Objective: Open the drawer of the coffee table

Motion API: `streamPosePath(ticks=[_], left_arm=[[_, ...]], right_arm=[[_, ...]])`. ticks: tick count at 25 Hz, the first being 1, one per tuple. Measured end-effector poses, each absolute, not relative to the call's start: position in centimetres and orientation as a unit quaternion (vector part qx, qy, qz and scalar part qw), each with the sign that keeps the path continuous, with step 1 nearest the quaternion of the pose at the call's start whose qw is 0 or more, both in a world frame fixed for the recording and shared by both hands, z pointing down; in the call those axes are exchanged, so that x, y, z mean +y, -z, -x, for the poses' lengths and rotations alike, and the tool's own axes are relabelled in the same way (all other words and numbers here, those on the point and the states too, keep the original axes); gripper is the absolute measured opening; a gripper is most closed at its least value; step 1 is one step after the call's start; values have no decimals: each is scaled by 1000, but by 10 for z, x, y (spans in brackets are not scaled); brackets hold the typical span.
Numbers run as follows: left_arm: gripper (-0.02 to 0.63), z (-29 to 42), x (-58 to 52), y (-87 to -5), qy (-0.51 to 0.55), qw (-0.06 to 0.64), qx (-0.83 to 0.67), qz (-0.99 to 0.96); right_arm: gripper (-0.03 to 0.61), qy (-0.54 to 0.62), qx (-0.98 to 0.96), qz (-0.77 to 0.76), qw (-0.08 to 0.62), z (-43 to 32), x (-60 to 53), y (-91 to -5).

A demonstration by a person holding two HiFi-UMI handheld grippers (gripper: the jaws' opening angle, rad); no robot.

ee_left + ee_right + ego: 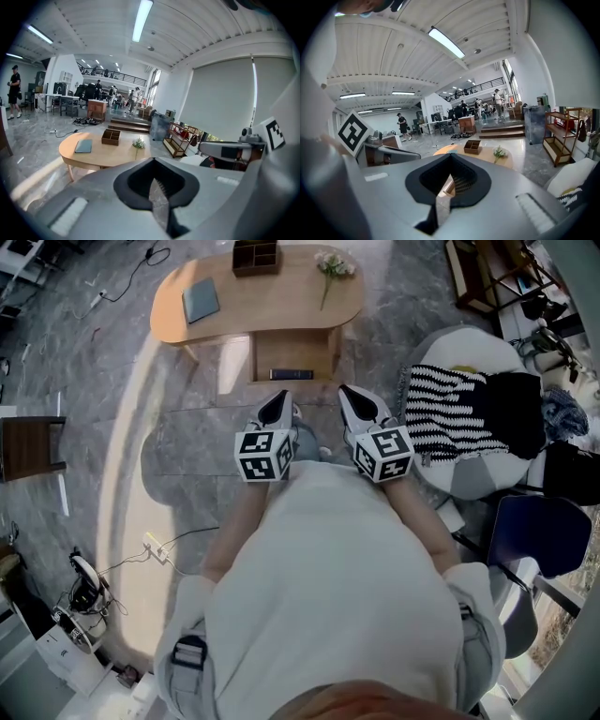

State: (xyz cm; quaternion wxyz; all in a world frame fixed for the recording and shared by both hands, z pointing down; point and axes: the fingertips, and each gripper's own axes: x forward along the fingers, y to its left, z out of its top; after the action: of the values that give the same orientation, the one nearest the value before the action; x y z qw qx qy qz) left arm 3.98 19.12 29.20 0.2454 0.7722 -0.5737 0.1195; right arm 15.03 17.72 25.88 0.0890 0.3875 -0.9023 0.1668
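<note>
Evidently idle — left tool (276,406) and right tool (360,406) sit pinched together, empty, near the body, well apart from the counter (178,317) and its drawer (295,353) — out or in, unclear.
</note>
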Motion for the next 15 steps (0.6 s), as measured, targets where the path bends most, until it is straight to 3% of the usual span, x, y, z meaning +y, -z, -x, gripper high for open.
streamPosePath(ticks=[15], left_arm=[[0, -37, 196, -292, -119, 246, -574, -772]], right_arm=[[-2, -168, -900, -394, 82, -148, 184, -259]])
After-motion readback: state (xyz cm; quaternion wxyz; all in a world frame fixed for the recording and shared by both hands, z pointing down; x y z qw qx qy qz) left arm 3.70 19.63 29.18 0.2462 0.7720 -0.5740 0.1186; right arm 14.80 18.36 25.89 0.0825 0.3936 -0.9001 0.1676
